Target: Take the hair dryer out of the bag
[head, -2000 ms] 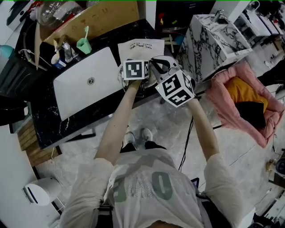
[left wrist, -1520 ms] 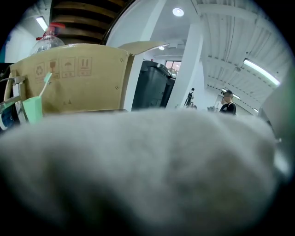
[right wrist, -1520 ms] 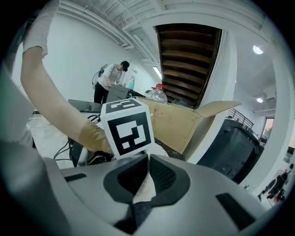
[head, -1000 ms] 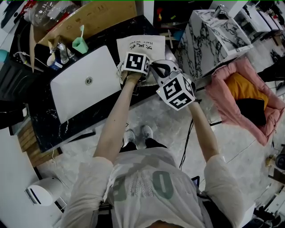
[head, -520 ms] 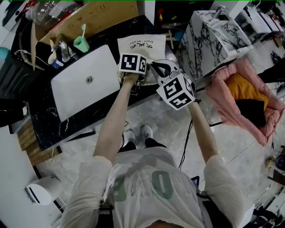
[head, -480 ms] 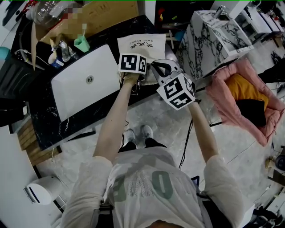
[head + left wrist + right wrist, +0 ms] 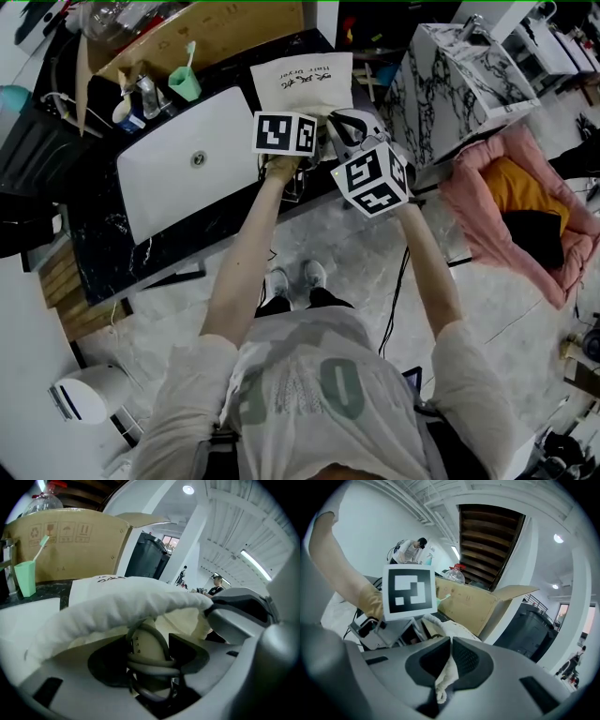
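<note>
Left gripper [image 7: 149, 665]: jaws, which have just been closing, stand wide and clamp the cream plastic hair dryer [image 7: 146, 641], which has a grey cord wound round it. Right gripper [image 7: 450, 660]: jaws together, pinching a fold of the cream cloth bag [image 7: 298, 80]. The hair dryer sits in the bag's mouth, the cloth rim arching over it. The bag lies on the black marbled counter [image 7: 89, 234], just right of the white rectangular sink [image 7: 169, 187]. Farther left stands a green plastic cup holding a toothbrush [image 7: 185, 84]; beyond it, a brown cardboard box [image 7: 216, 28].
</note>
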